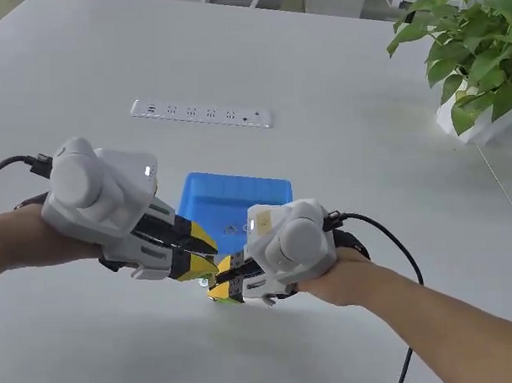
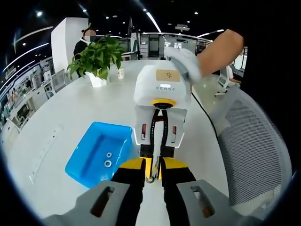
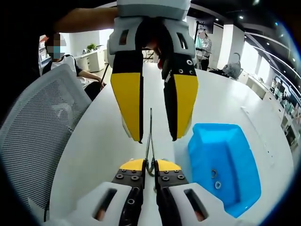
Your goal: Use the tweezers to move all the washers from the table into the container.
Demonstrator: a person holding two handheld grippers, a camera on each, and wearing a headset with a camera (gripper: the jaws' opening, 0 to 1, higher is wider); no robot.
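Note:
A blue container (image 1: 239,192) sits on the white table with two washers (image 2: 108,158) lying in it, also seen as washers (image 3: 215,179) in the right gripper view. Just in front of its near edge my two grippers face each other tip to tip. My right gripper (image 3: 150,166) is shut on thin metal tweezers (image 3: 150,136), which point toward the left gripper. My left gripper (image 2: 151,170) has its yellow jaws apart, one on either side of the tweezers' (image 2: 151,175) far end. In the head view the left gripper (image 1: 204,259) is at the left and the right gripper (image 1: 221,285) at the right.
A white power strip (image 1: 201,114) lies beyond the container. A potted plant (image 1: 474,49) stands at the table's far right corner. A mesh chair (image 3: 37,127) is beside the table edge, and a person sits farther off.

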